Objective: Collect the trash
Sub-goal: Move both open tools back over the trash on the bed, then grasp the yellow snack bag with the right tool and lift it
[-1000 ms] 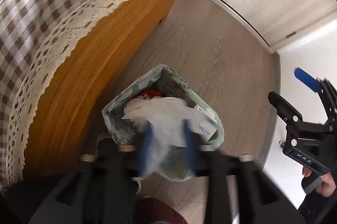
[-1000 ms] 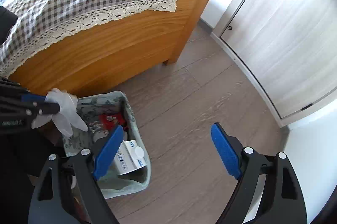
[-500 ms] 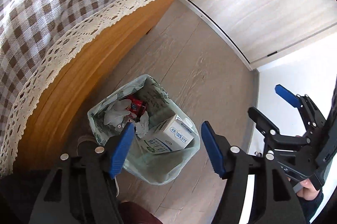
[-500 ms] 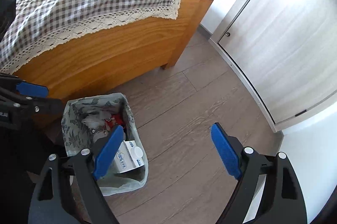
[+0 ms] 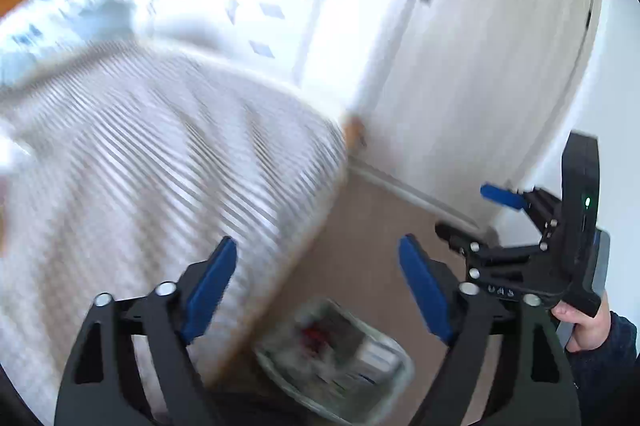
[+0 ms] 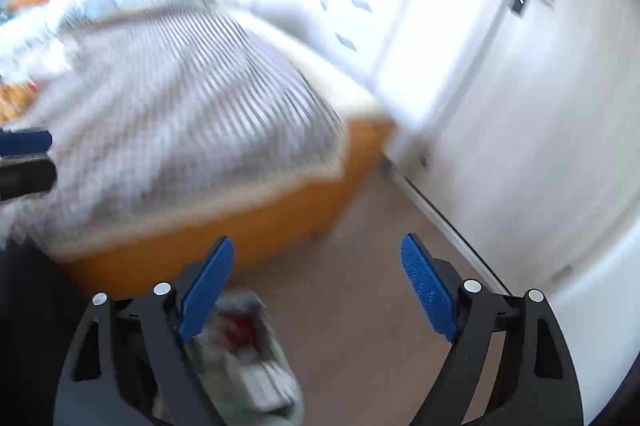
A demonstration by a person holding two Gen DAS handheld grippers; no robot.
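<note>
The patterned trash bag [image 5: 336, 358] stands on the wooden floor beside the bed, blurred, with a red wrapper and a white carton inside. It also shows low in the right wrist view as the trash bag [image 6: 248, 358]. My left gripper [image 5: 316, 246] is high above it, its jaws opening wide with nothing between them. My right gripper [image 6: 316, 246] is open and empty too, over the floor right of the bag. In the left wrist view the right gripper [image 5: 480, 214] appears at the right edge, held by a hand [image 5: 580, 322].
The bed [image 6: 180, 113] with its grey checked cover and orange wooden frame [image 6: 256, 226] fills the left. A white door [image 5: 480, 65] and white drawers [image 6: 344, 17] stand behind. Bare floor [image 6: 360, 306] lies between bed and door.
The left gripper let the white glove drop into the bag, then opened wider. Both grippers rose and tilted up, so the bag slid to the bottom and the bed and door came into view.
</note>
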